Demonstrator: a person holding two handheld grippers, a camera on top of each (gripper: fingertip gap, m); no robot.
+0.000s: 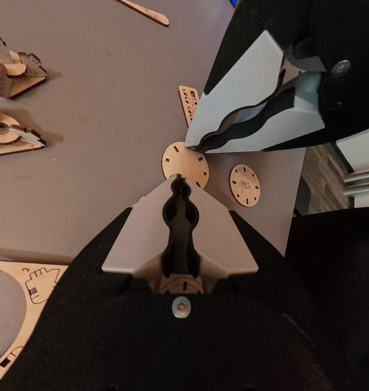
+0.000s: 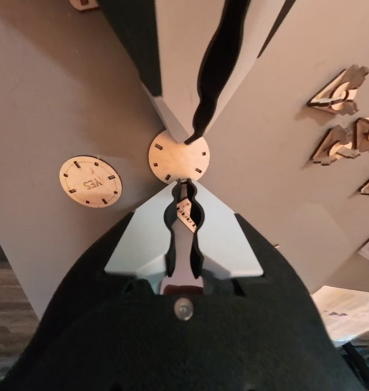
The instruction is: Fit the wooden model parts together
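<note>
A plain round wooden disc (image 1: 184, 165) with small slots near its rim lies on the grey table (image 1: 94, 105). My left gripper (image 1: 180, 176) is shut with nothing between its pads, and its tips rest on the disc's near edge. It also shows in the right wrist view (image 2: 188, 140). My right gripper (image 2: 182, 180) touches the opposite rim of the disc (image 2: 178, 157). Its tips are closed on a small pale piece (image 2: 181, 180) at the rim. It enters the left wrist view (image 1: 193, 148) from the upper right.
A second slotted disc with lettering (image 1: 244, 185) lies near the table's edge (image 1: 293, 201). A patterned wooden strip (image 1: 187, 101) lies under the right gripper. Wooden assemblies (image 1: 16, 72) (image 1: 8, 135), a flat stick (image 1: 145, 12), a cut-out wooden sheet (image 1: 37, 281) and papers (image 2: 348, 313) surround them. Only a small space, under 4 cm, lies between the two pairs of fingers. The flat stick (image 1: 145, 12) sits 15 centimeters or so from the ends of my right fingers.
</note>
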